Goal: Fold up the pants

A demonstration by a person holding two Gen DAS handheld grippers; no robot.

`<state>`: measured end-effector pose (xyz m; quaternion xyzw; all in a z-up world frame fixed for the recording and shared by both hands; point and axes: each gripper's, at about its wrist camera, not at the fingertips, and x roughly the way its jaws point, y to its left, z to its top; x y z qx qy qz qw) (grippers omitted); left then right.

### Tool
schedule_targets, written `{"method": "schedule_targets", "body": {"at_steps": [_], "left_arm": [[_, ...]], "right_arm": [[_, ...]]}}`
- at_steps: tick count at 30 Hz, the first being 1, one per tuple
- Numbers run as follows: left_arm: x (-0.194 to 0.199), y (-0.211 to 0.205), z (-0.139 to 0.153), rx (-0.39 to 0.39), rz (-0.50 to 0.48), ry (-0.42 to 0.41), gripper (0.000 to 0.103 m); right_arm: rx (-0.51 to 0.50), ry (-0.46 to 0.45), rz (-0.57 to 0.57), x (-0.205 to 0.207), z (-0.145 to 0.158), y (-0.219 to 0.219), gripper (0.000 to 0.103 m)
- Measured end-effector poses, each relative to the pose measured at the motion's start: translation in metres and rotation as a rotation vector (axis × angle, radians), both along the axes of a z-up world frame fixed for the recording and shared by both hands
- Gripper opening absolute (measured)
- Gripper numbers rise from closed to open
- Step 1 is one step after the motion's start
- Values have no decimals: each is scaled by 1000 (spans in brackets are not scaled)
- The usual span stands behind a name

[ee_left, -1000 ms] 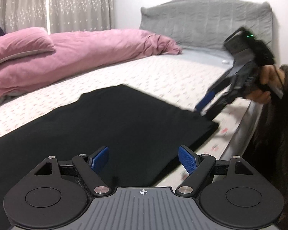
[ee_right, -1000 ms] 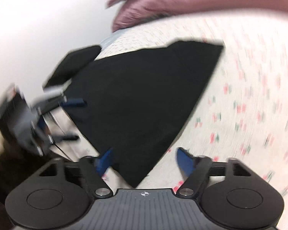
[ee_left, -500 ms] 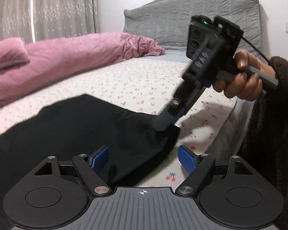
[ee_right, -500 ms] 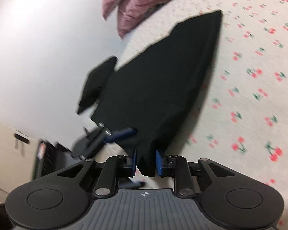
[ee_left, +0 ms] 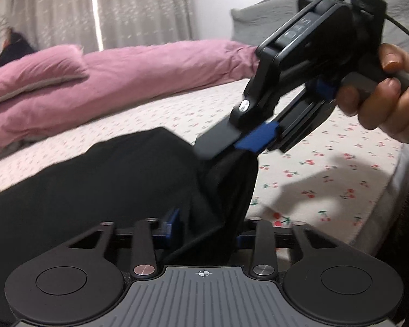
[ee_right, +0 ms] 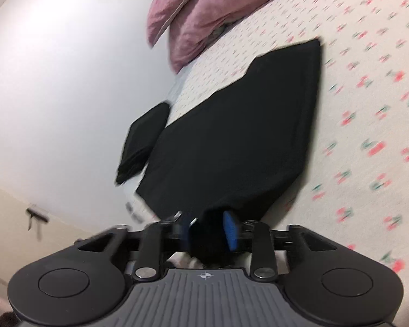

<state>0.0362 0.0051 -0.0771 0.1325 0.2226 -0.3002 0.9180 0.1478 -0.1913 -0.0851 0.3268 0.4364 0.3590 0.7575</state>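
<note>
Black pants (ee_left: 101, 190) lie flat on a cherry-print bed sheet (ee_left: 340, 169). In the left wrist view my left gripper (ee_left: 204, 227) is shut on the near edge of the pants, with cloth bunched between its blue pads. My right gripper (ee_left: 248, 147) comes in from the upper right, held by a hand, and is shut on the same lifted end a little farther away. In the right wrist view my right gripper (ee_right: 208, 233) pinches a fold of the pants (ee_right: 245, 136). One leg end (ee_right: 141, 141) hangs over the bed's edge.
A pink duvet (ee_left: 150, 76) and a pillow (ee_left: 32, 73) lie along the far side of the bed. A grey headboard (ee_left: 259, 24) stands behind. Curtains (ee_left: 122, 8) hang at the back. The bed's edge (ee_left: 390, 190) is at the right.
Both grippers went from open to shut on the near end of the pants. That end has lifted off the sheet. The right gripper has come much closer to the left one.
</note>
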Motion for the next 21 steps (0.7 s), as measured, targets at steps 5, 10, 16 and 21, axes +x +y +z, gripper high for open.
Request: {"method": "schedule_targets", "body": {"at_steps": [5, 10, 16, 21], "left_arm": [[-4, 3, 2, -13, 21, -6, 18], [-6, 5, 0, -55, 47, 10, 12], [-9, 8, -1, -113, 85, 26, 7], [-9, 11, -1, -145, 96, 35, 5]], "right_arm": [[-176, 4, -167, 16, -8, -14, 55], [-107, 41, -228, 36, -26, -16, 54], [-94, 37, -267, 56, -28, -7, 42], [-42, 72, -330, 78, -36, -12, 20]]}}
